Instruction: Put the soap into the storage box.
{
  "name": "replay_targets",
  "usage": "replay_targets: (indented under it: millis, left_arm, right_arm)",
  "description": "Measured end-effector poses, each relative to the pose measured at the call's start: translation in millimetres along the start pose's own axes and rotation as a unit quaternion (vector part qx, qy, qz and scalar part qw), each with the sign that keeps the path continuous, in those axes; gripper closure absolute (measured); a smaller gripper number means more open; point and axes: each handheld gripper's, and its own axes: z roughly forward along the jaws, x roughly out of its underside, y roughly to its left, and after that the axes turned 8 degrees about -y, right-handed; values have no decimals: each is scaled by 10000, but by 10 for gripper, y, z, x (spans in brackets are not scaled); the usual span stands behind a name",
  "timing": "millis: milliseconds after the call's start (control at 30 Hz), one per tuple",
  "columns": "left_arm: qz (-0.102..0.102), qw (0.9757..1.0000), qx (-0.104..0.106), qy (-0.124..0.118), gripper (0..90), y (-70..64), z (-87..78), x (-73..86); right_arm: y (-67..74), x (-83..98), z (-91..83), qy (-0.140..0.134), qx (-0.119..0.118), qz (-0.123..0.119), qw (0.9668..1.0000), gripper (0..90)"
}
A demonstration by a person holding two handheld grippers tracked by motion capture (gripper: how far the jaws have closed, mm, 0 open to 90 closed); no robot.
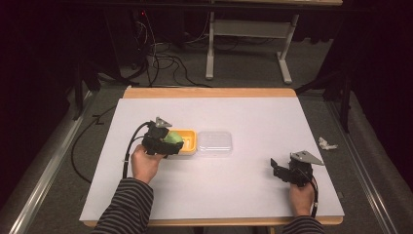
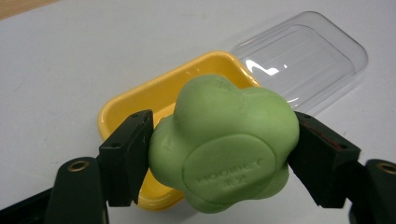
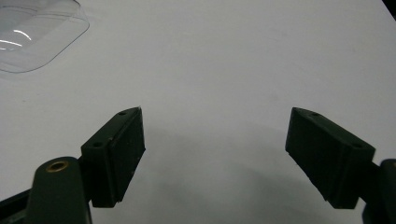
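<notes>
1. The left gripper (image 2: pixel 219 154) clamps a lumpy green rubber ball (image 2: pixel 224 144) just above the near-left corner of a yellow rectangular plastic tray (image 2: pixel 140 100).
2. A clear plastic lid (image 1: pixel 215 142) lies touching the tray's right side.
3. The right gripper (image 3: pixel 212 154) rests near-right, jaws spread, grasping nothing.

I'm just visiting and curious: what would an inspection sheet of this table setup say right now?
Surface: white table top with a wooden edge, mostly bare.
Job's things: green lumpy ball held above the yellow tray; clear lid lies beside the tray.
Clutter: crumpled white scrap on the floor to the right.
Grippers: left gripper clamped on the ball; right gripper open, holding nothing, over bare table.
Cables: black cable trails from the left gripper; more cables on the floor behind.
Surroundings: dark room, grey table frame behind.
</notes>
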Motion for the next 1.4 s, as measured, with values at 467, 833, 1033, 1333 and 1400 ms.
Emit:
replay_targets:
  millis: [467,833,1033,1333,1400]
  left_arm:
    - [0,9998,-196,33,277,34,182,85]
    - [-62,9995,-296,30,277,57,283,123]
    - [-93,9994,-338,7,277,72,324,140]
    - [-107,9990,-439,19,276,121,394,163]
    - [-117,9990,-428,27,276,121,399,165]
  right_arm:
    - [-4,2,-5,-30,-2,27,10000,202]
    - [-5,2,-5,-38,-3,41,10000,201]
    - [0,2,-4,-20,-3,14,10000,201]
    - [-2,2,-4,-25,-5,12,10000,201]
    - [-2,2,-4,-24,-5,13,10000,201]
